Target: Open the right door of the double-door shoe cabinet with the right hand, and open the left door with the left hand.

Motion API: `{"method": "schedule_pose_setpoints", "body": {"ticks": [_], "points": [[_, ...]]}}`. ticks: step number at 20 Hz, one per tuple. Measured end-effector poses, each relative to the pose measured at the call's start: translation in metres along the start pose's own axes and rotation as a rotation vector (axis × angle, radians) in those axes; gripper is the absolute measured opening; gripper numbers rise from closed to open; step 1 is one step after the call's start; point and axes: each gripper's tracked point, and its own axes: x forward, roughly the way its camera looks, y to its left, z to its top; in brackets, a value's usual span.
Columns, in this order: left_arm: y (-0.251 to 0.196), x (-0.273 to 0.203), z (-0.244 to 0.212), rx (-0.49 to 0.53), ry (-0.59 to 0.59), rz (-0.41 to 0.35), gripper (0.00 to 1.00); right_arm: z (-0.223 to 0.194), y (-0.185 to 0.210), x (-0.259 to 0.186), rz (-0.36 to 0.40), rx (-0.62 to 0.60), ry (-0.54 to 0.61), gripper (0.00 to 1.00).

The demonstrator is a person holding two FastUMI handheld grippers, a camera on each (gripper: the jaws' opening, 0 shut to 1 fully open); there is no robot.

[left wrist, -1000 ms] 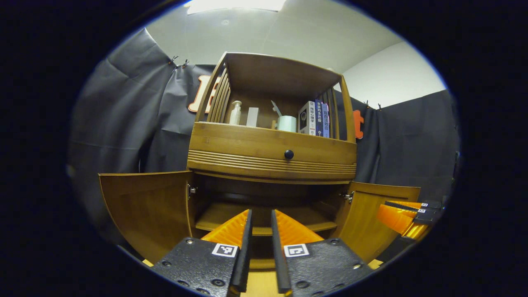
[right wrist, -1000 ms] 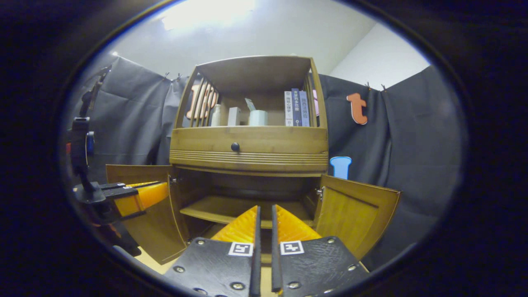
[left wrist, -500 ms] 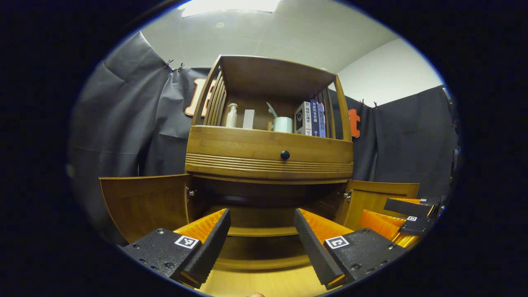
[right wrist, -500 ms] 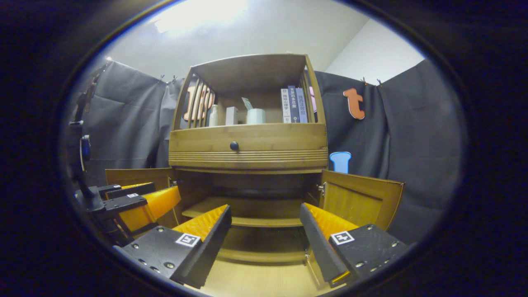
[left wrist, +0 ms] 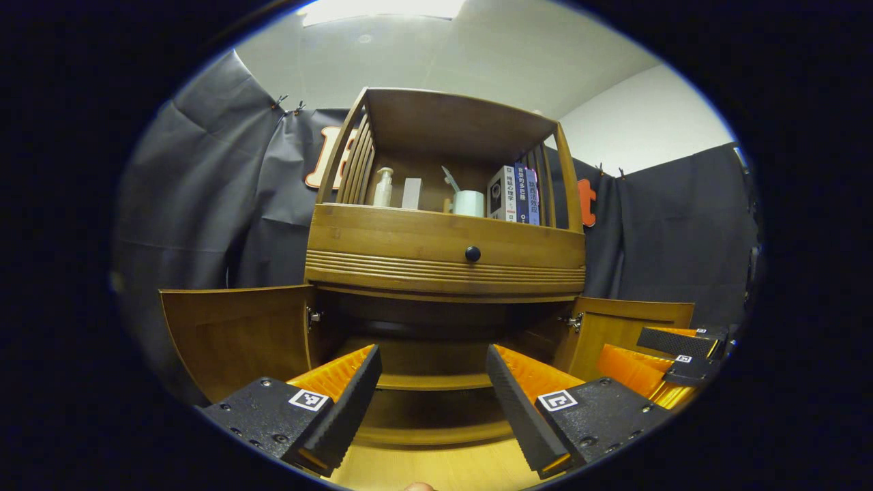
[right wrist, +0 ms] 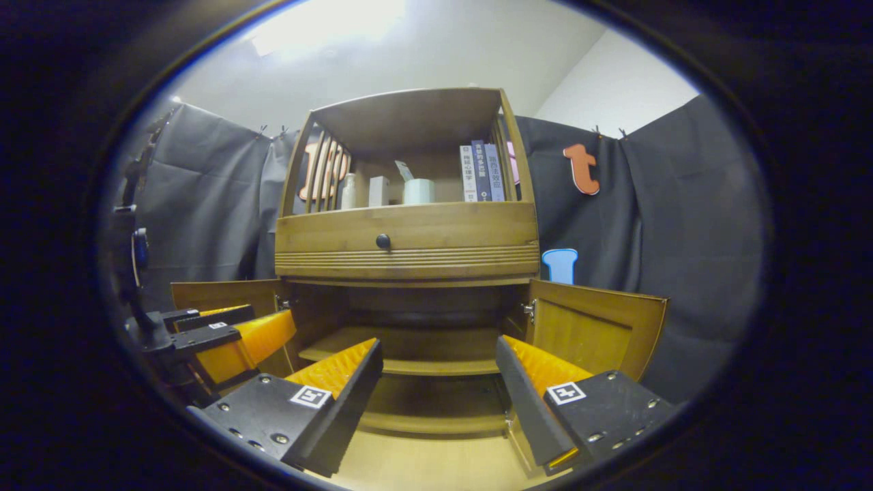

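The shoe cabinet (left wrist: 447, 256) stands against the black cloth wall with both lower doors swung out; the left door (left wrist: 239, 334) hangs wide to one side and the right door (right wrist: 593, 327) stands out at an angle on the other, leaving the inner shelf (right wrist: 409, 351) exposed (nothing visible on it); the left gripper (left wrist: 433, 372) sits low in front of the opening, jaws spread wide and holding nothing; the right gripper (right wrist: 440, 365) is beside it, jaws likewise wide and empty, and also appears at the edge of the left gripper view; above the drawer knob (left wrist: 472, 254), a bottle (left wrist: 382, 187), a cup (left wrist: 468, 203) and books (left wrist: 516, 194) line the top shelf.
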Motion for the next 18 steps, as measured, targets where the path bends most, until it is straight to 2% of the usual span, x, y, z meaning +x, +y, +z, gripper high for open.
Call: {"method": "schedule_pose_setpoints", "body": {"ticks": [1,2,5,6,7,9,12,13,18], "points": [[0.000,0.000,0.000,0.000,0.000,-0.002,0.95,0.000,0.000,0.000,-0.001,0.001,0.001,0.99],[0.000,0.000,0.000,-0.001,0.000,-0.002,0.92,0.000,0.000,0.001,-0.002,0.002,0.001,0.99],[0.002,0.001,-0.001,0.000,0.002,0.000,0.92,-0.001,-0.001,0.000,-0.004,0.001,0.003,0.99],[0.002,0.001,-0.002,0.000,0.005,0.000,0.95,-0.001,-0.001,0.001,-0.004,0.000,0.003,0.99],[0.002,0.001,-0.003,0.001,0.007,-0.001,0.92,-0.001,-0.001,0.001,-0.003,0.000,0.003,0.99],[0.004,0.001,-0.004,0.005,0.012,-0.001,0.95,-0.002,0.001,0.001,-0.002,0.002,0.004,0.99],[0.005,0.001,-0.005,0.008,0.017,-0.007,0.95,-0.003,0.003,0.000,-0.001,0.005,0.003,0.99],[0.005,0.001,-0.006,0.008,0.018,-0.011,0.95,-0.003,0.005,-0.001,-0.001,0.006,0.002,0.97],[0.002,-0.001,-0.006,0.022,0.021,-0.050,0.95,-0.001,0.009,-0.007,-0.016,0.006,-0.009,0.99]]}}
